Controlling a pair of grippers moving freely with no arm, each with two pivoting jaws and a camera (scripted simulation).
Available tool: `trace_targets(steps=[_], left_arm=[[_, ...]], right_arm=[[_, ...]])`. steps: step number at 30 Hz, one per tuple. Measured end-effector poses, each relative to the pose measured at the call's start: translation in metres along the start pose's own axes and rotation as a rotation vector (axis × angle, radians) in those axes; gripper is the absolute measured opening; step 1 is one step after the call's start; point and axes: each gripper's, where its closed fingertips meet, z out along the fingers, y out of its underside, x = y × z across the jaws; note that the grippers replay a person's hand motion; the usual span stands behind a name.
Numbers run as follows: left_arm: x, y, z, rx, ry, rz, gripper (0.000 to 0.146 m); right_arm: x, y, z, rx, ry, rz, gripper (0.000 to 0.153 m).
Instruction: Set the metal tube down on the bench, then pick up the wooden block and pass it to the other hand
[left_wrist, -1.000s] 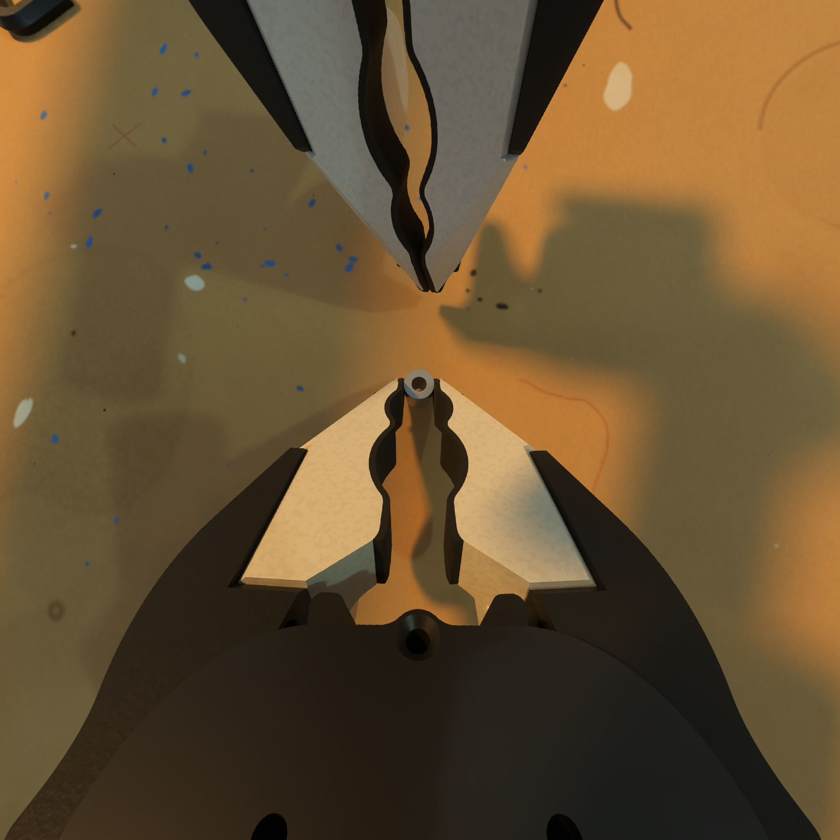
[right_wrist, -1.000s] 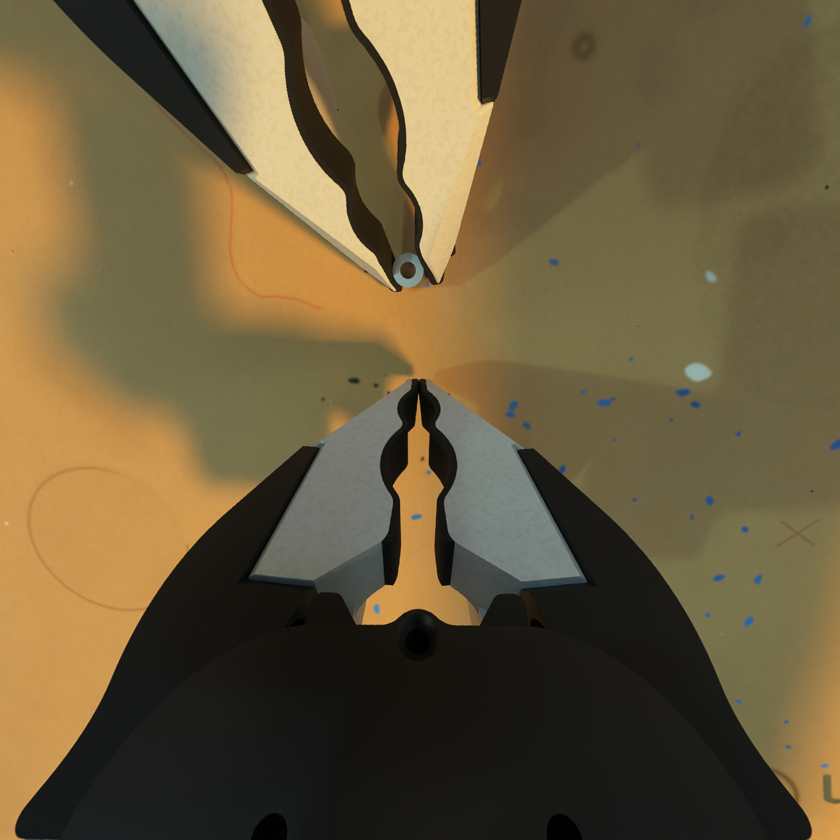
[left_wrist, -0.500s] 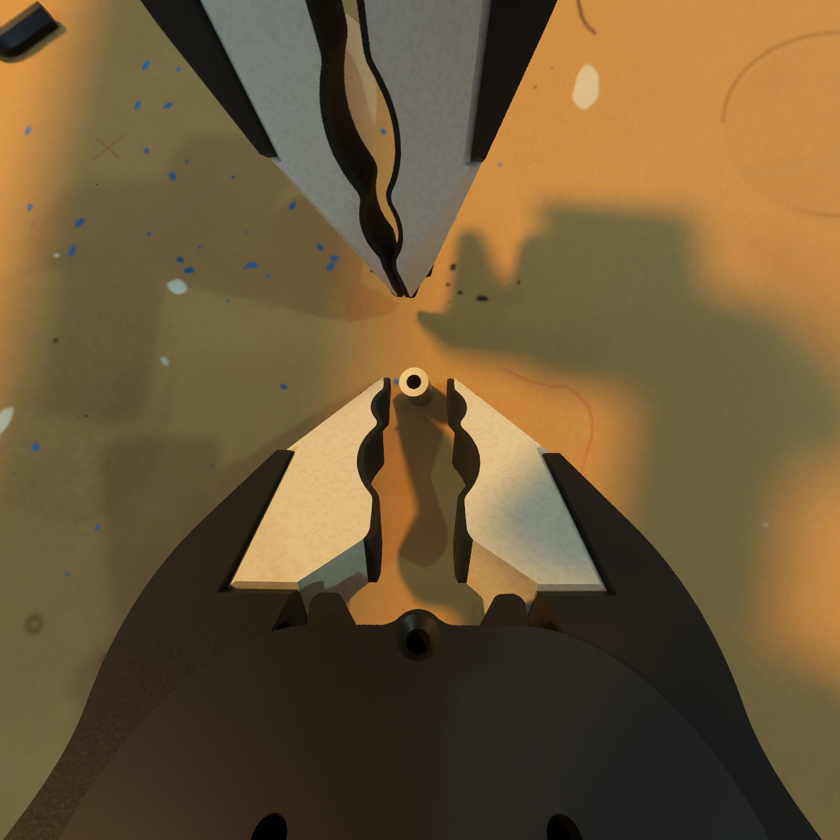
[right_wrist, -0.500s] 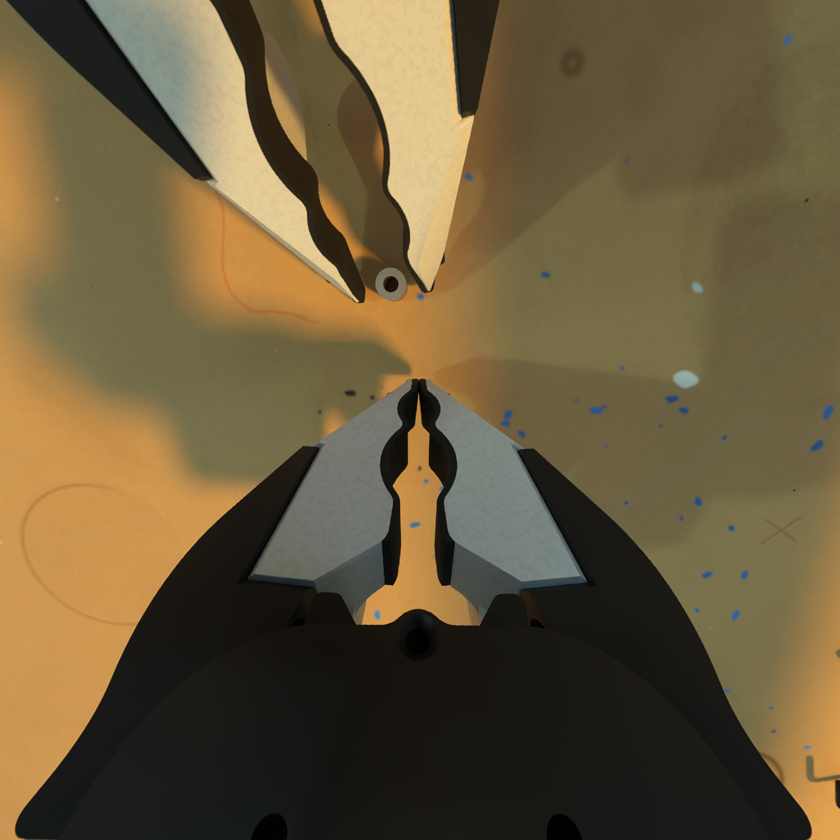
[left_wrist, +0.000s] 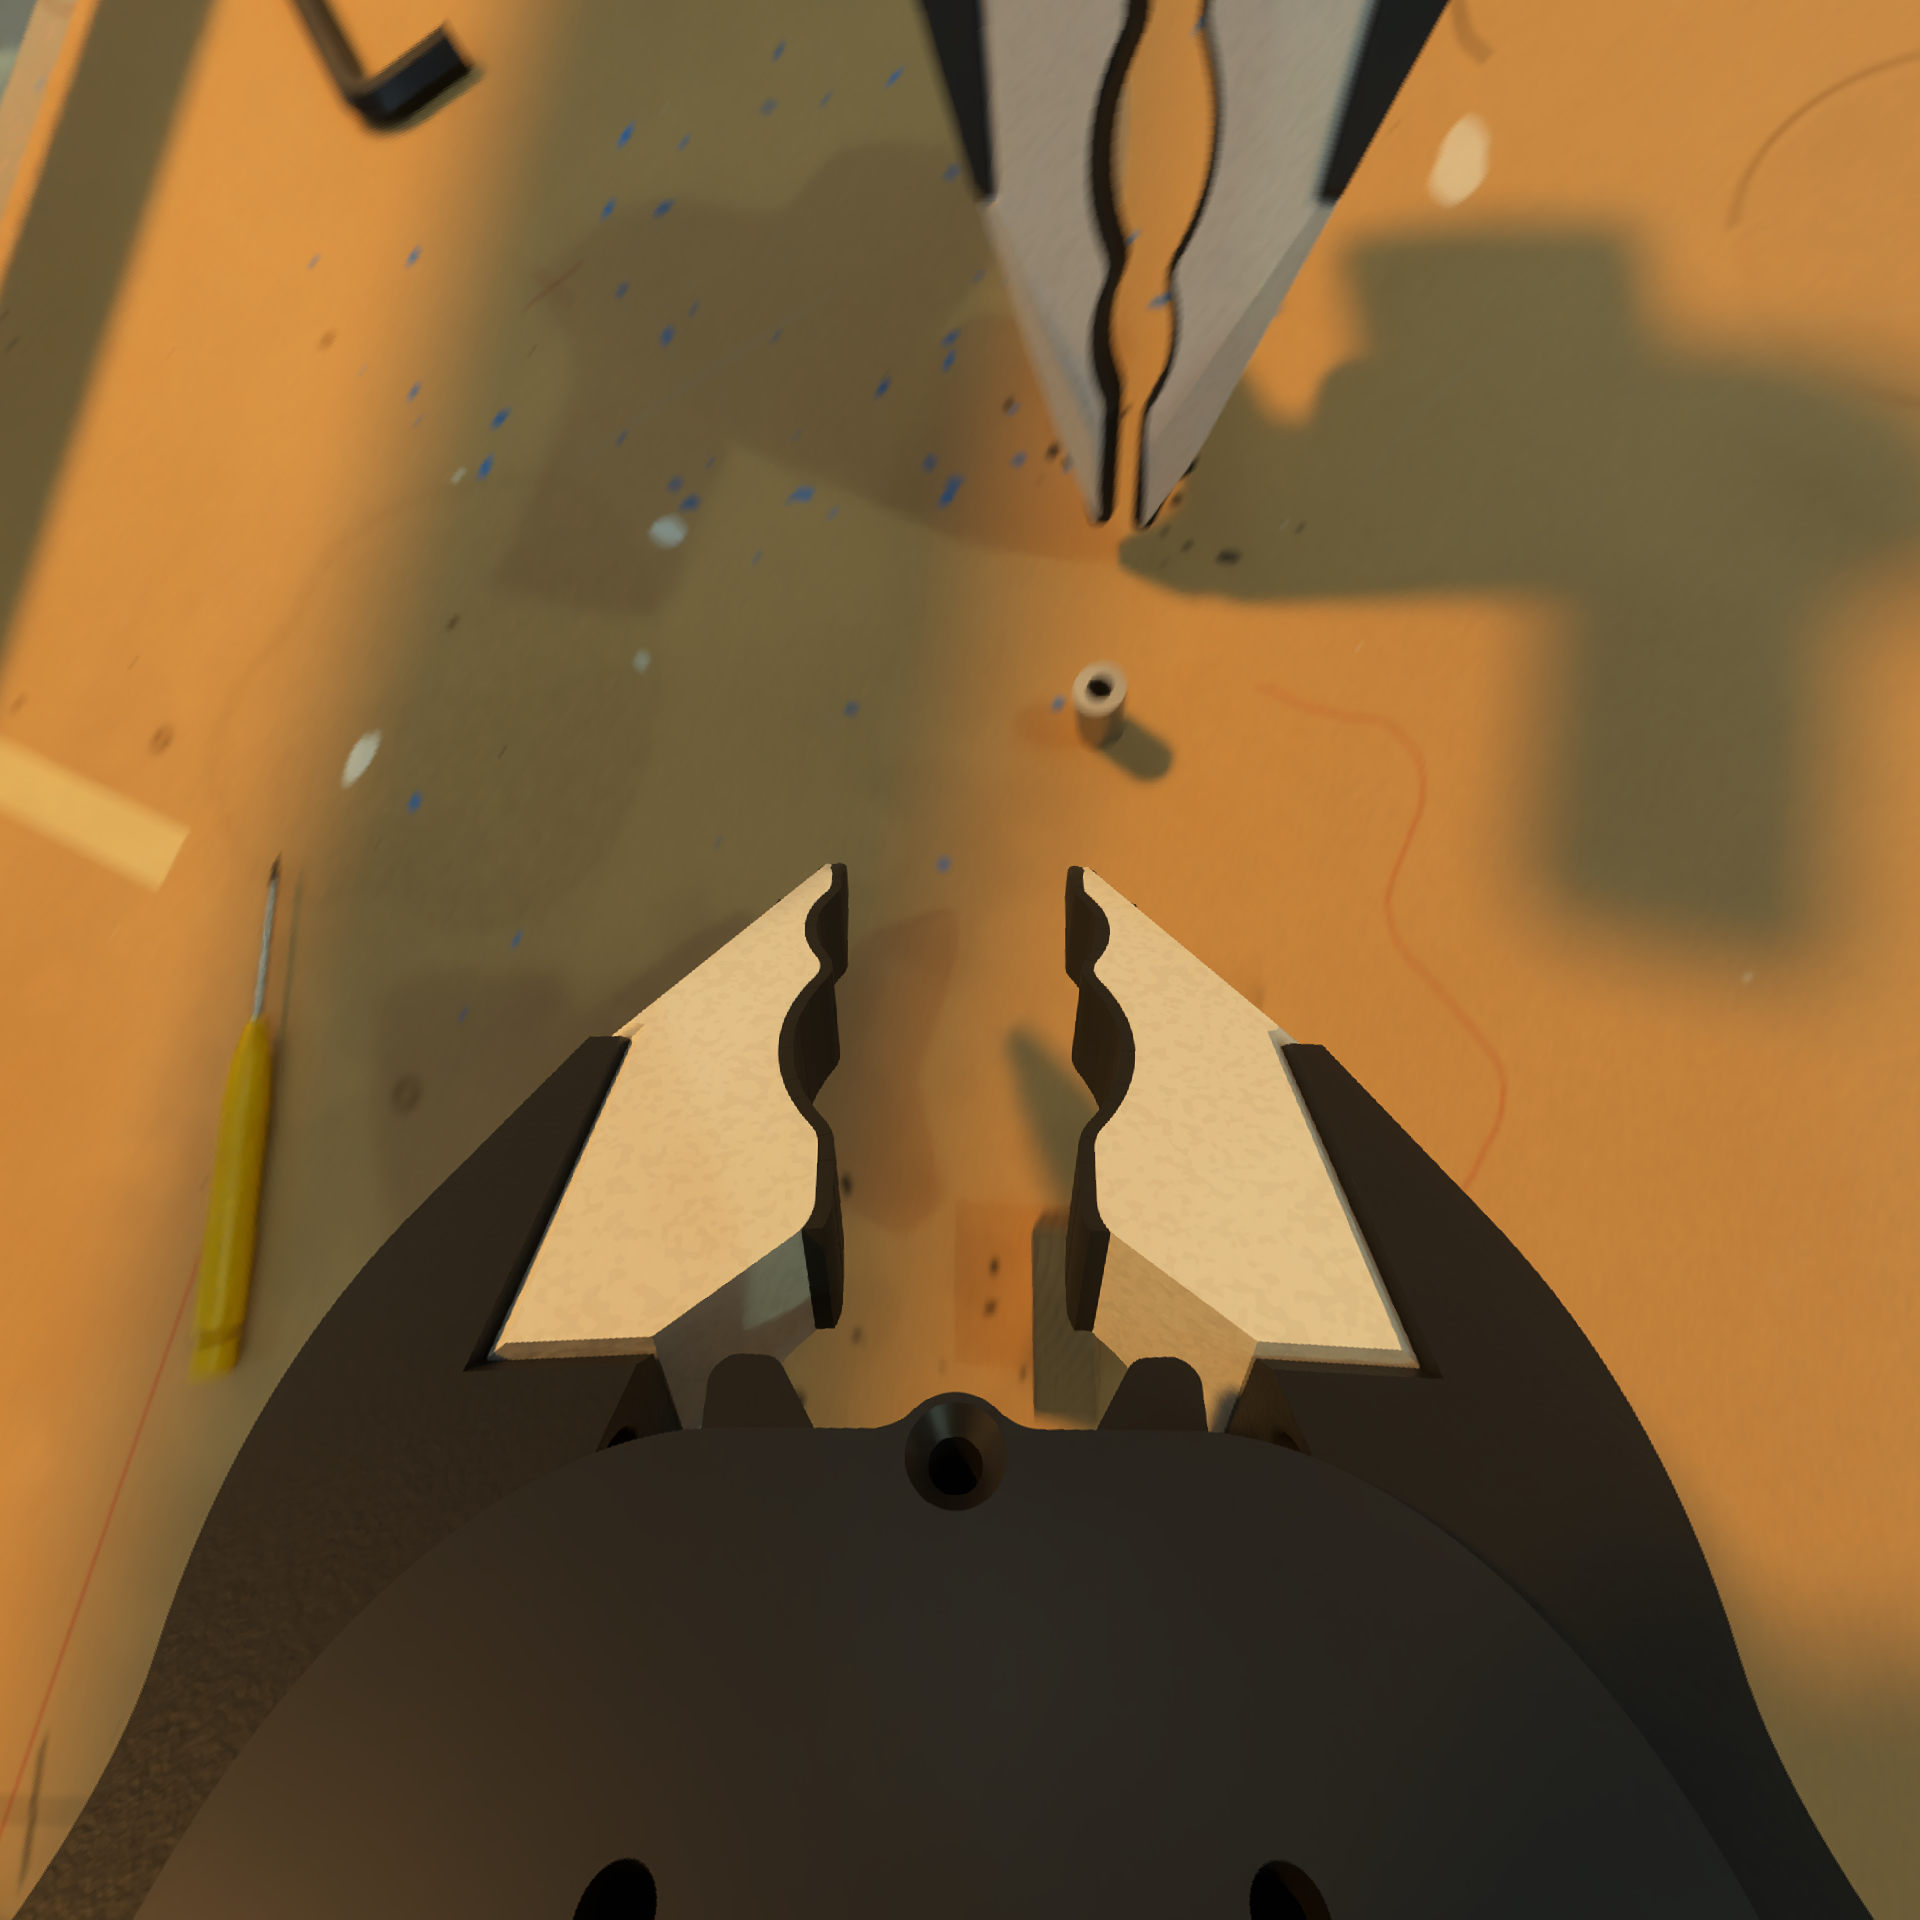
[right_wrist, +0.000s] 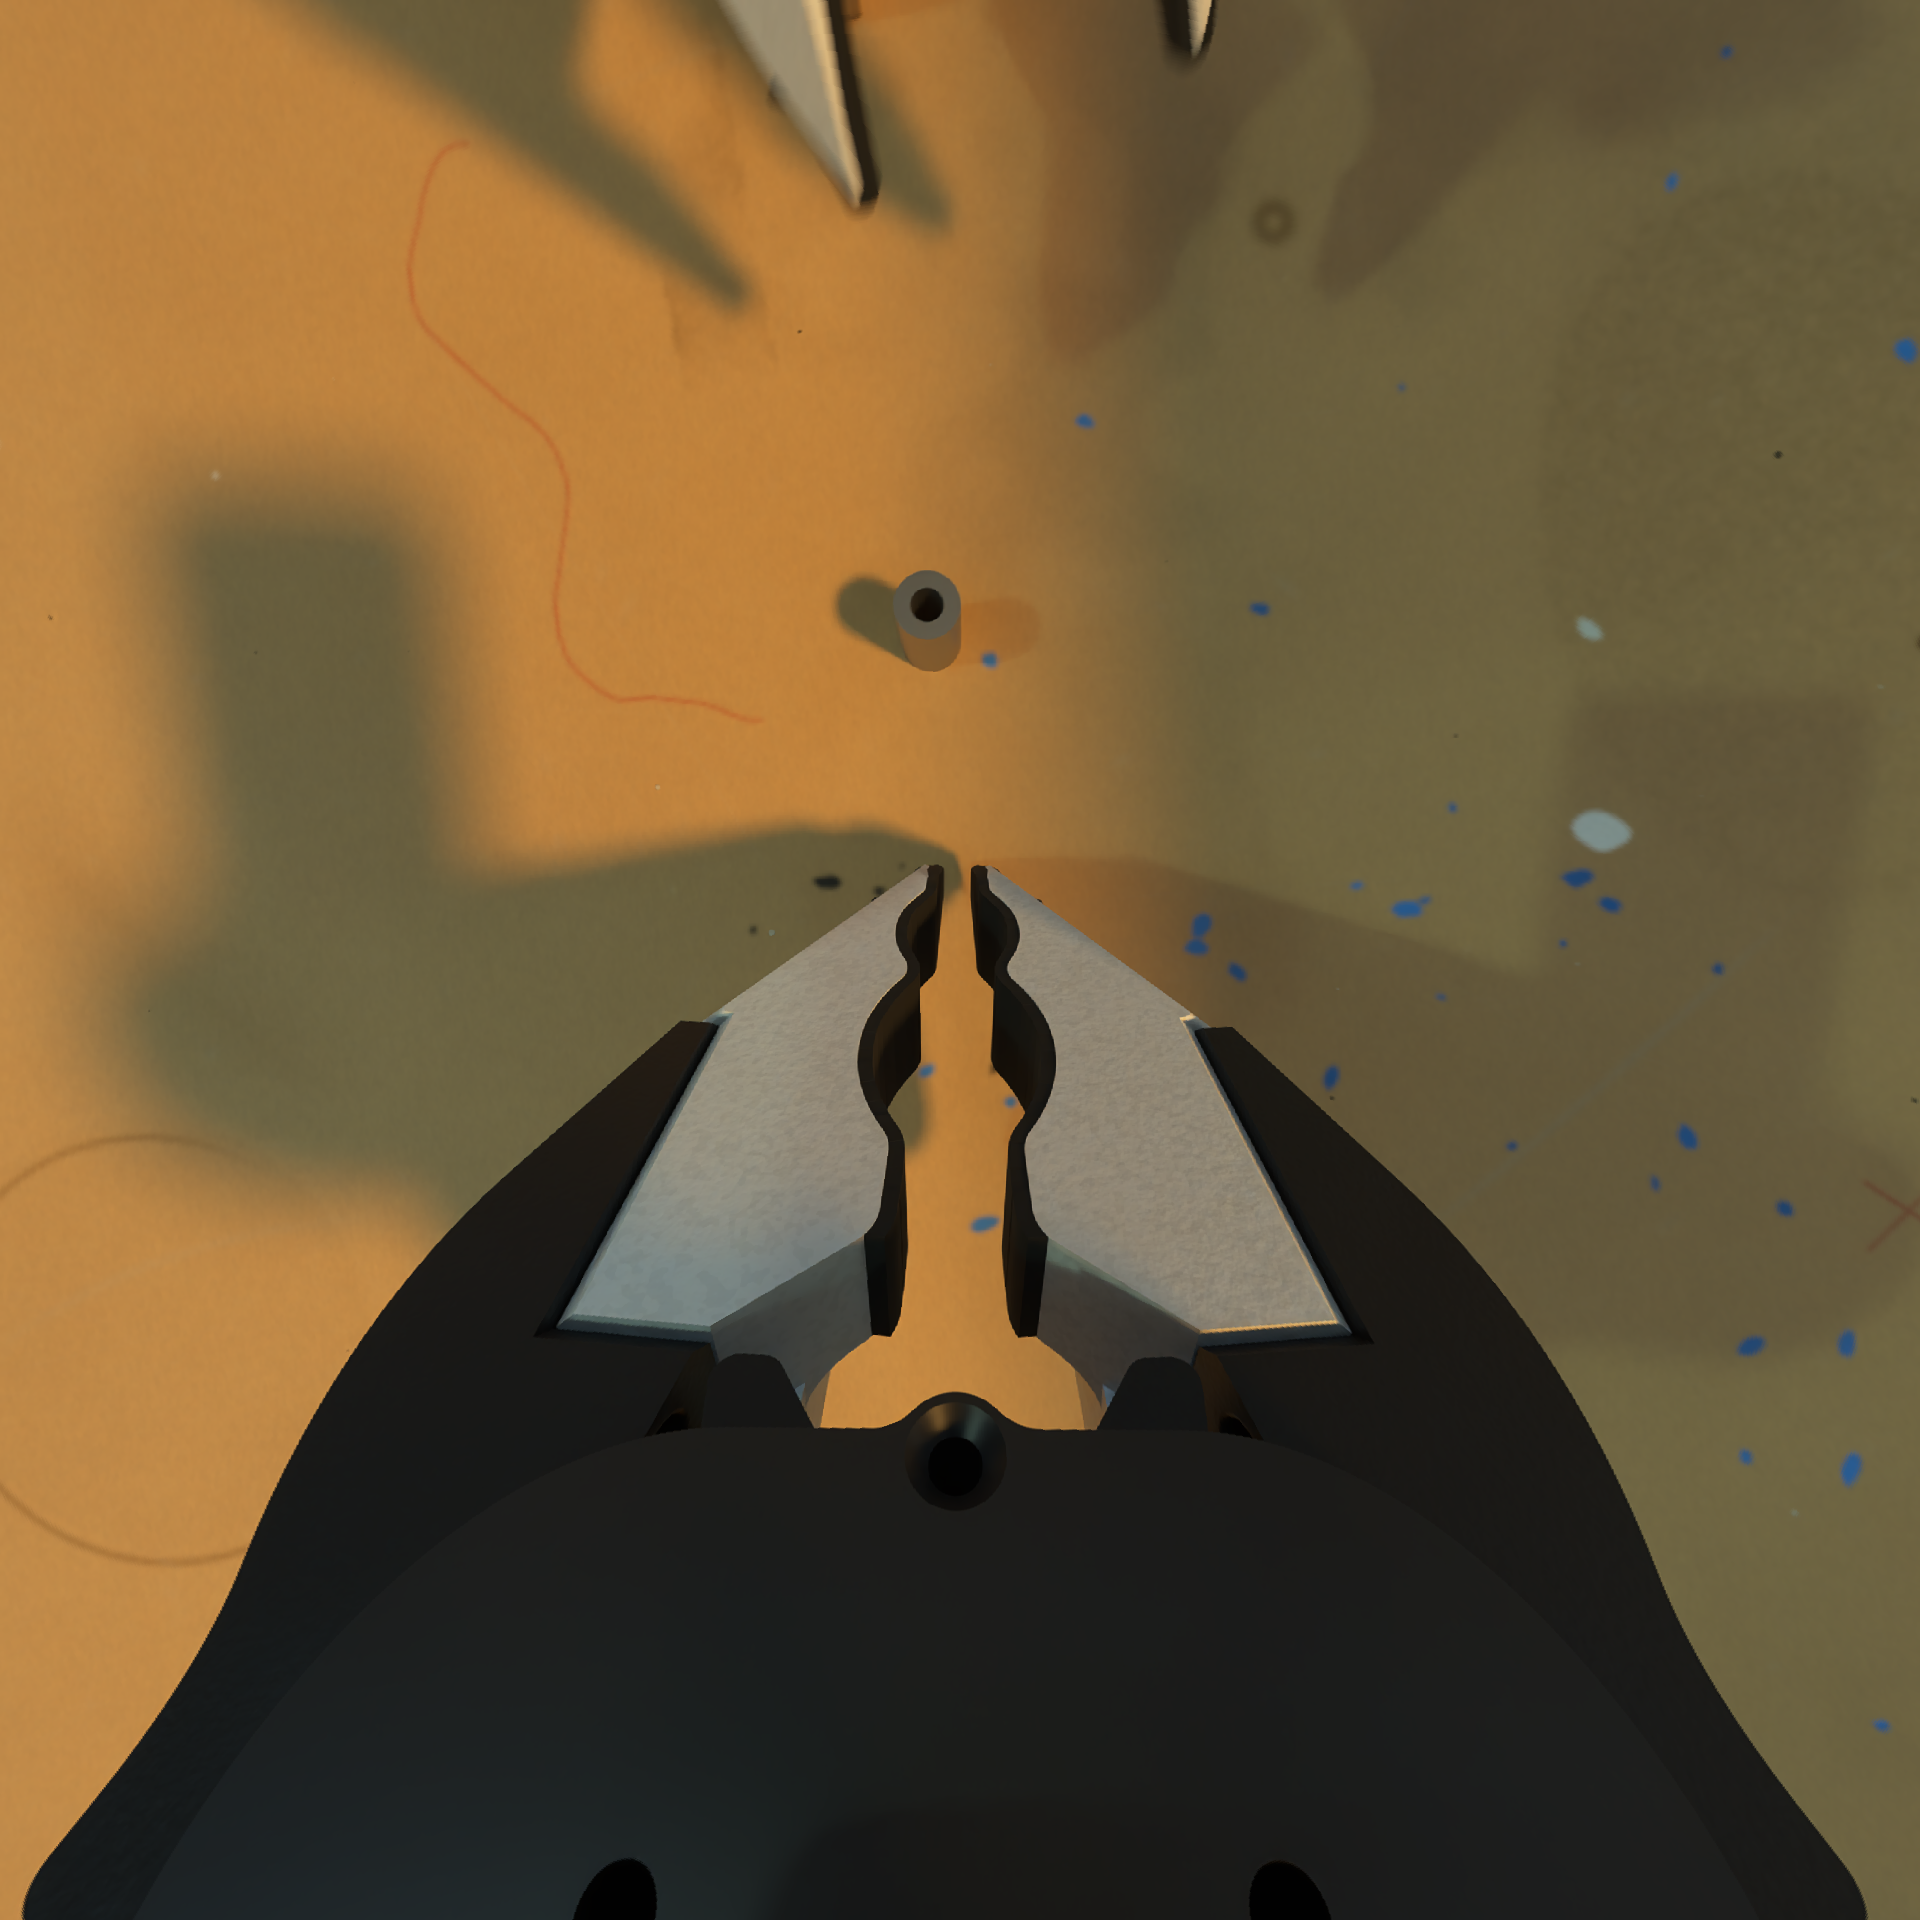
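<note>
The metal tube (left_wrist: 1099, 701) is a short grey cylinder standing upright on the orange bench (left_wrist: 1558, 1039), free of both grippers. It also shows in the right wrist view (right_wrist: 927, 618). My left gripper (left_wrist: 956, 873) is open and empty, pulled back from the tube. A small wood-coloured block (left_wrist: 992, 1278) shows below it, between the finger bases. My right gripper (right_wrist: 956, 873) is empty, its jaws only a thin slit apart, and faces the tube from the opposite side; it shows in the left wrist view (left_wrist: 1122, 514).
A black hex key (left_wrist: 405, 83) lies at the far left. A yellow screwdriver (left_wrist: 234, 1195) lies to the left of my left gripper, with a pale wooden strip (left_wrist: 83, 810) beyond it. The bench edge runs along the upper left.
My left gripper opened, let go of the tube and drew back. The tube now stands alone on the bench. My right gripper's jaws parted by a slit.
</note>
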Motion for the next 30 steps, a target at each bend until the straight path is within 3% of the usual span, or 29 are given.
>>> trace_targets(steps=[5,11,21,27,30], left_arm=[[-0.009,0.034,-0.030,-0.073,-0.073,-0.042,0.042],[0.009,0.066,-0.047,-0.200,-0.028,-0.020,0.044],[0.017,0.087,-0.038,-0.333,-0.084,0.036,0.015],[0.019,0.071,-0.036,-0.246,-0.074,0.013,0.013],[0.020,0.034,-0.031,-0.059,-0.034,-0.073,0.013]], right_arm=[[0.000,-0.005,-0.008,0.047,0.011,0.001,0.007],[0.000,-0.007,-0.012,0.079,0.049,-0.008,0.027],[0.000,-0.008,-0.014,0.111,0.059,-0.008,0.027],[-0.001,-0.010,-0.020,0.156,0.084,-0.019,0.026],[-0.005,-0.021,-0.032,0.249,0.123,-0.061,0.029]])
